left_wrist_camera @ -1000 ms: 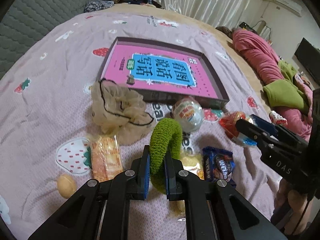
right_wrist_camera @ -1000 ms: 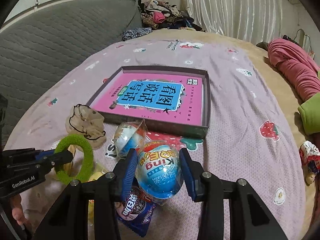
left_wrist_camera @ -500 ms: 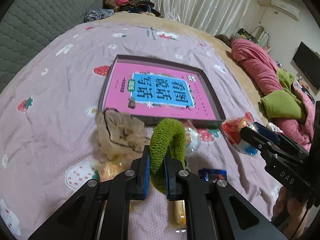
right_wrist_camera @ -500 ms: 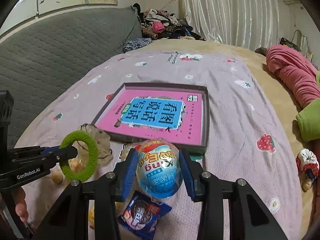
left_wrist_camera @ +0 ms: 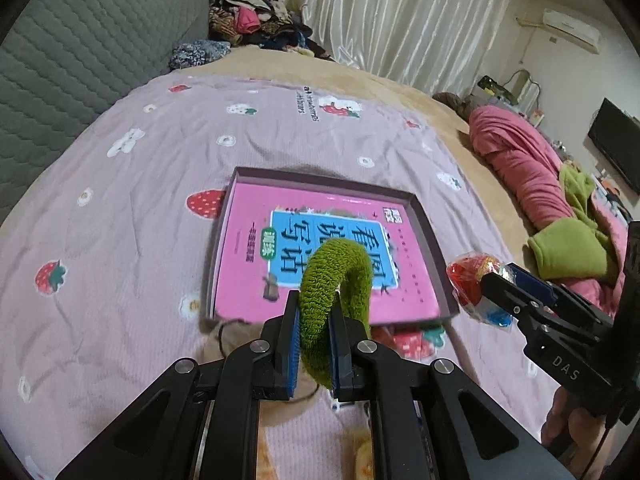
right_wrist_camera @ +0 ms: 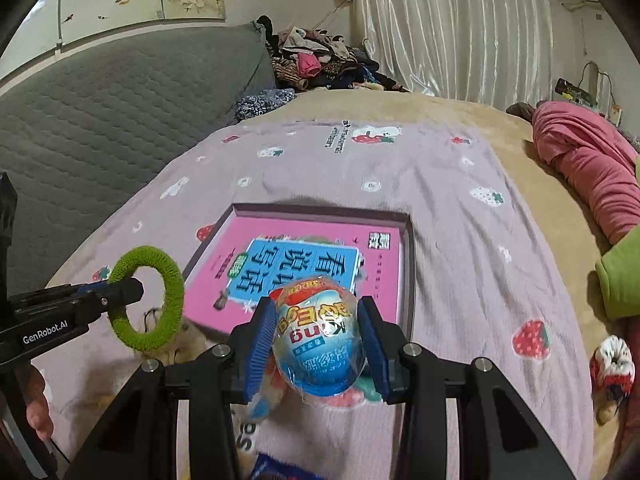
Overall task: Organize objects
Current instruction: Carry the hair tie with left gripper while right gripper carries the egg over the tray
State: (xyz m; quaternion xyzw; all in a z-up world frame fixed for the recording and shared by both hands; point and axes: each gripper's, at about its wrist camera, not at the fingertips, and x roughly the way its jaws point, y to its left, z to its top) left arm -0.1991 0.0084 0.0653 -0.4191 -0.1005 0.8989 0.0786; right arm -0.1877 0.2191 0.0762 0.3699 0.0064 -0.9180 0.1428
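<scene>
My left gripper (left_wrist_camera: 314, 304) is shut on a green fuzzy hair ring (left_wrist_camera: 340, 276) and holds it in the air before the near edge of a shallow purple box (left_wrist_camera: 428, 232) with a pink book (left_wrist_camera: 320, 256) inside. The ring (right_wrist_camera: 146, 298) also shows at the left of the right wrist view. My right gripper (right_wrist_camera: 318, 312) is shut on a wrapped toy egg (right_wrist_camera: 318, 340), red on top and blue below, held above the box's near edge (right_wrist_camera: 408, 280). The egg (left_wrist_camera: 476, 284) shows at the right of the left wrist view.
The box lies on a lilac strawberry-print blanket (left_wrist_camera: 120, 220). A beige mesh pouch (left_wrist_camera: 224, 340) and snack packets lie under the grippers. Pink and green bedding (left_wrist_camera: 532, 184) lies right. A grey padded headboard (right_wrist_camera: 100, 120) stands left, with clothes piled (right_wrist_camera: 316, 60) behind.
Both grippers have risen and moved forward towards the box with their loads. The loose snacks and pouch have slid below the views.
</scene>
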